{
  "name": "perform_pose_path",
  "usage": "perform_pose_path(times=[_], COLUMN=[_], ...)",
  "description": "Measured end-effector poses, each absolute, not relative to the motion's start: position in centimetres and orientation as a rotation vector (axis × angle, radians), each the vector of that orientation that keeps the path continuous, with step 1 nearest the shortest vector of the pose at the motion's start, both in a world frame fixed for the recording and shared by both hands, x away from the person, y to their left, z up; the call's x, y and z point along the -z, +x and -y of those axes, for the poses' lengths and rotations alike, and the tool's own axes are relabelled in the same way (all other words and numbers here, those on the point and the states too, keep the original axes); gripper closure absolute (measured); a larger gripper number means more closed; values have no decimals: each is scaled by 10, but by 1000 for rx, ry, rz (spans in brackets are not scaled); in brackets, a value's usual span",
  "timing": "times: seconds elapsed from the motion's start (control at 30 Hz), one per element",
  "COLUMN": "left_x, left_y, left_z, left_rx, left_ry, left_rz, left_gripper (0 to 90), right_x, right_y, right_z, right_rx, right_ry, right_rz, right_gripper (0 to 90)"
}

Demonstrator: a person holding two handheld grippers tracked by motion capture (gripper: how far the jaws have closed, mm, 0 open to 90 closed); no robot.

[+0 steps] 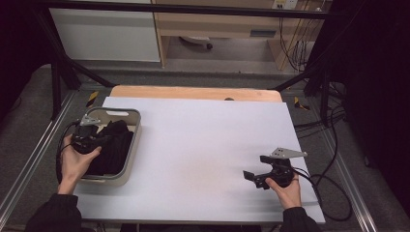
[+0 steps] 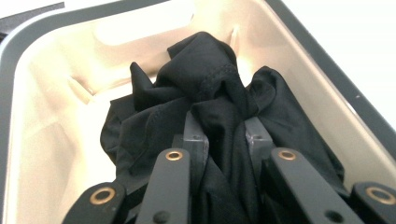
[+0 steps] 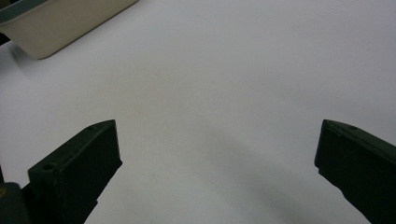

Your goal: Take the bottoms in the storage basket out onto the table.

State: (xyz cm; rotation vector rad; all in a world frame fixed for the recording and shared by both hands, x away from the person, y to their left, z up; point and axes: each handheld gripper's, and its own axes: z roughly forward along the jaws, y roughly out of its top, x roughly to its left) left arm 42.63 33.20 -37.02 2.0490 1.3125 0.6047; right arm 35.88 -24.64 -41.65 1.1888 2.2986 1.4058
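A beige bin with a grey rim stands at the table's left, and crumpled black cloth fills it. My left gripper reaches into the bin from its left side. In the left gripper view the bin surrounds the black cloth, and a fold of it is pinched between the jaws of my left gripper. My right gripper hovers low over the white table cover at the front right, pointing left. In the right gripper view my right gripper stands wide open with nothing between its fingers.
The white cover spans the wooden table. A corner of the bin sits at the top left of the right gripper view. Cables trail off the table's right side. Black frame bars cross the back.
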Motion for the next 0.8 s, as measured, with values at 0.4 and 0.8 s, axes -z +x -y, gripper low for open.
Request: perform_pose_path(times=[0.4, 0.8], left_x=[357, 343], left_y=[416, 406], left_z=[-331, -331], left_rx=[-626, -664], left_ry=[2006, 1944], left_rz=[-1290, -1278], left_gripper=[763, 769], right_x=[416, 416], right_y=[359, 359], right_z=[247, 247], right_rx=[-1407, -1408], right_ry=[1188, 1190], right_rz=[-2297, -2297], right_gripper=[6, 6])
